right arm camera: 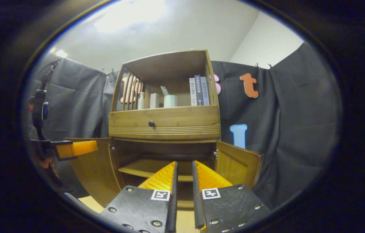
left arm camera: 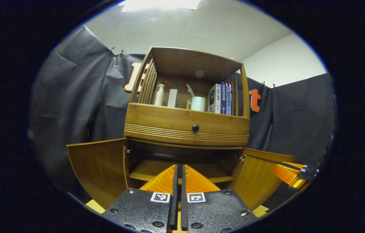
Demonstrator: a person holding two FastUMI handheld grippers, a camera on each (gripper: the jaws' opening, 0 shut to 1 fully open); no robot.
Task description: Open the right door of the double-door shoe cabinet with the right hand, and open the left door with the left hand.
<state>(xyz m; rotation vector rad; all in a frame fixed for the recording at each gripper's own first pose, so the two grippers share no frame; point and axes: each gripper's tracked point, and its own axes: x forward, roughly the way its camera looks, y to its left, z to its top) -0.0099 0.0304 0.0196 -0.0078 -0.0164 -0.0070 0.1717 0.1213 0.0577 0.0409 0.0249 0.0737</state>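
The wooden shoe cabinet (left arm camera: 185, 121) (right arm camera: 164, 121) stands in front of me with both lower doors swung outward. Its left door (left arm camera: 96, 168) (right arm camera: 93, 170) and right door (left arm camera: 260, 176) (right arm camera: 239, 165) both stand open, and an inner shelf (left arm camera: 151, 170) (right arm camera: 137, 168) shows between them. My left gripper (left arm camera: 179, 168) is held before the opening, its fingers shut with nothing between them; it also shows by the left door (right arm camera: 75, 149). My right gripper (right arm camera: 184, 165) faces the opening, open by a narrow gap and holding nothing; it also hangs beside the right door (left arm camera: 294, 173).
A drawer with a black knob (left arm camera: 195, 128) (right arm camera: 151, 123) sits above the doors. The top shelf holds a bottle (left arm camera: 159, 94), a box, a cup (left arm camera: 197, 103) and books (left arm camera: 221, 98). Black cloth walls close in both sides. A hand (right arm camera: 48, 165) holds the left gripper.
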